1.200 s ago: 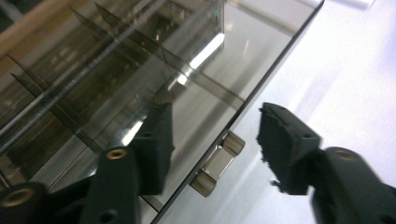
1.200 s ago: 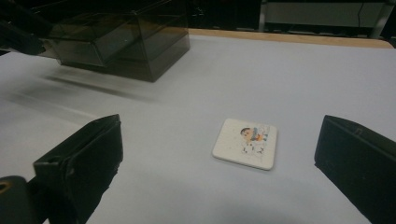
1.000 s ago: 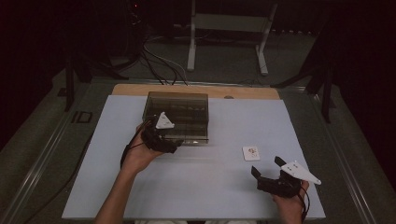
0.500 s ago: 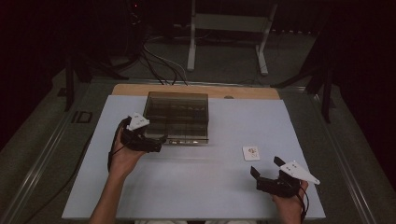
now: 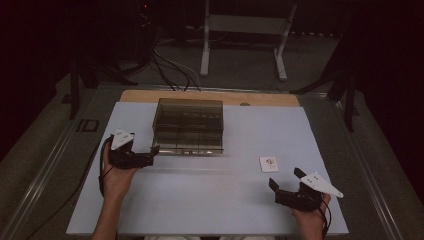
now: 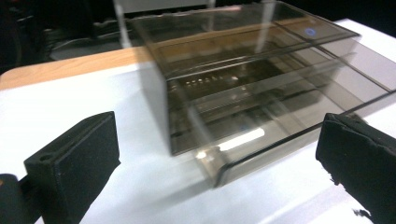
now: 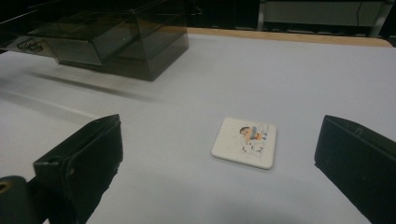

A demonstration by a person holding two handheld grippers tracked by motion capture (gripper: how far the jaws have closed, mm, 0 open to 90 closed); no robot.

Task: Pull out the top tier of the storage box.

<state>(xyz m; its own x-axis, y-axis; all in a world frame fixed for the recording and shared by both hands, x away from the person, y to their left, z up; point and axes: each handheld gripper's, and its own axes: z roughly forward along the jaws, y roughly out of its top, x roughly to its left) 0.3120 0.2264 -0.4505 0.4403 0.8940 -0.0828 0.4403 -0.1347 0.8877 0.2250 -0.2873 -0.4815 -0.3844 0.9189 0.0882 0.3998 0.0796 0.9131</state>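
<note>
Risk: tile getting nudged away, drawer box getting knocked

Nearest, R gripper (image 5: 285, 186) is hovering w/ fingers apart & empty, aiming at the small picture tile (image 7: 244, 142) lying flat on the counter (image 5: 210, 200) just ahead; a shallow approach is likely skidding it instead of pinching. Farther, L gripper (image 5: 152, 154) w/ fingers wide apart, nothing between, is sitting just beside the smoked drawer box (image 5: 188, 125), drawer poking out – a bump is prob shifting it

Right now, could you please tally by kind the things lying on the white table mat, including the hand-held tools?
Smoky transparent plastic drawer box: 1
Small white square tile with a cartoon picture: 1
Black two-jaw tools, left tool and right tool, both open: 2
Total: 4
</note>
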